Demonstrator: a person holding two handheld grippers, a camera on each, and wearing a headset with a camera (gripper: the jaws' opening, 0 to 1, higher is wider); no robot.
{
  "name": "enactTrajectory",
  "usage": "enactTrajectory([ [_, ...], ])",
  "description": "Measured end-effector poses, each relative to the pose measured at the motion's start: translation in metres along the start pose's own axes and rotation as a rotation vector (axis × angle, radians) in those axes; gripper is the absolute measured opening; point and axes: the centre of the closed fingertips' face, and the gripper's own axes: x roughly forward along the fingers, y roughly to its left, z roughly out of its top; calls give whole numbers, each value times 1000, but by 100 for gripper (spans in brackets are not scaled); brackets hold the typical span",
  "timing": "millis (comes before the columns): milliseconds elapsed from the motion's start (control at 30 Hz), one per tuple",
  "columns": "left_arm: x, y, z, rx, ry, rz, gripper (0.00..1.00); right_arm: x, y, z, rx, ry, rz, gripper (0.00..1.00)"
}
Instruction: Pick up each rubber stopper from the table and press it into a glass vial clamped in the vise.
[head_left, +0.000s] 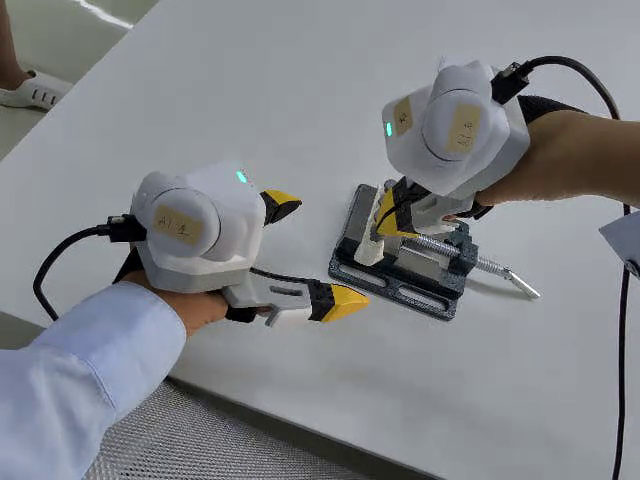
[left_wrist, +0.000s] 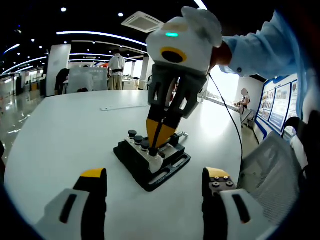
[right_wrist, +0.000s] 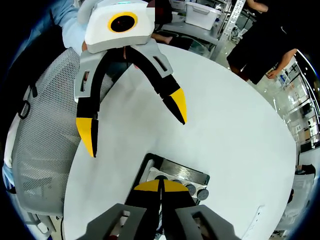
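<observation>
While the left white-shelled gripper with yellow-tipped black jaws (head_left: 312, 252) hangs low over the round white table (head_left: 300, 80) with its jaws spread wide and nothing between them, the right gripper of the same make (left_wrist: 155, 145) points down into the small dark metal bench vise (head_left: 400, 288). Its jaws are pressed together, with the tips on the nearest of a row of small glass vials (left_wrist: 150, 159) clamped there. Whether anything is pinched between the tips cannot be told. Round black rubber stoppers (right_wrist: 201, 194) sit in the vial mouths. In the head view the right gripper's body hides most of the row. The vise's threaded steel spindle (head_left: 480, 265) juts out toward a white sheet corner (head_left: 625, 240). A black cable (head_left: 620, 350) trails past it, and a grey mesh chair (head_left: 200, 440) stands at the near table edge.
</observation>
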Motion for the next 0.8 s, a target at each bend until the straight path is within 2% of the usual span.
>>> enactTrajectory([
  [400,0,1,0,-3,1,3,75,1,0,0,-4,5,11,0],
  [800,1,0,-1,-1,4,-3,74,1,1,0,-15,18,-12,0],
])
